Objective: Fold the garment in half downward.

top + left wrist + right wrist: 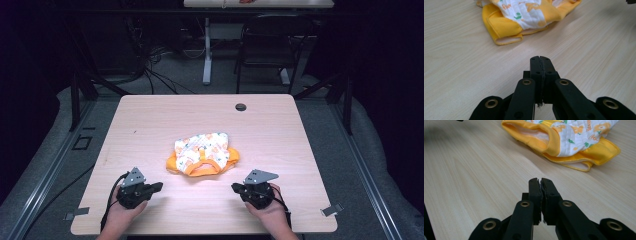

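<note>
While both grippers, L (156,187) and R (236,188), rest w/ jaws pressed together and empty near table (150,125) front edge, folded baby garment (202,153) lies mid-table between/beyond them; prob pre-grasp, next needs jaws spread.

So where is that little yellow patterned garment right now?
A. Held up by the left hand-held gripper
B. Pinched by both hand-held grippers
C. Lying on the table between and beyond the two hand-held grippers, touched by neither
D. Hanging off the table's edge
C: the garment lies on the table, apart from the left hand-held gripper and right hand-held gripper, both shut on nothing.
</note>
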### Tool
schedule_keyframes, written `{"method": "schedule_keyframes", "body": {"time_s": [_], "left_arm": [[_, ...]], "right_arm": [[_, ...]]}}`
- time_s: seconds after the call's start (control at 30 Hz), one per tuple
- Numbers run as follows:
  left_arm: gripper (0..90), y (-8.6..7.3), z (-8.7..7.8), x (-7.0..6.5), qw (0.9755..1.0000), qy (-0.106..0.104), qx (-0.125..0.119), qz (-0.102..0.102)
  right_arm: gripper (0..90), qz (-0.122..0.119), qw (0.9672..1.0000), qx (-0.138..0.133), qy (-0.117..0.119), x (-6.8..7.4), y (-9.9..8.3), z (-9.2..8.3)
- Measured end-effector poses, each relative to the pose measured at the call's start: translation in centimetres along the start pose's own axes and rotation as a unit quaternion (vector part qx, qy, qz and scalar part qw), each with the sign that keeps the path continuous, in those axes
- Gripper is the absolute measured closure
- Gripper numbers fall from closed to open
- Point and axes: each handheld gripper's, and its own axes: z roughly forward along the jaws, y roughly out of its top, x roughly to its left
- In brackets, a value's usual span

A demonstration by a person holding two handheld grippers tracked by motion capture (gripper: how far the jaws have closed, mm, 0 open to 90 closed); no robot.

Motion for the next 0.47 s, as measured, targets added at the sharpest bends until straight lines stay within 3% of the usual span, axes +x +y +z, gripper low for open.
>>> {"method": "schedule_keyframes", "body": {"time_s": [0.23, 0.3, 0.47], "left_arm": [[89.9, -0.4, 0.5, -0.2, 1.0, -0.005, 0.005, -0.006], [89.9, -0.5, 0.9, -0.7, 0.9999, -0.005, 0.015, 0.006], [89.8, -0.5, 1.0, -0.9, 0.9997, -0.008, 0.019, 0.011]], "right_arm": [[86.0, -0.031, 0.9994, 0.014, -0.009, 0.7, -0.4, 0.6], [85.9, -0.037, 0.9991, 0.021, -0.004, 0.9, -0.5, 0.9], [85.8, -0.047, 0.9983, 0.035, -0.001, 1.2, -0.8, 1.4]]}}
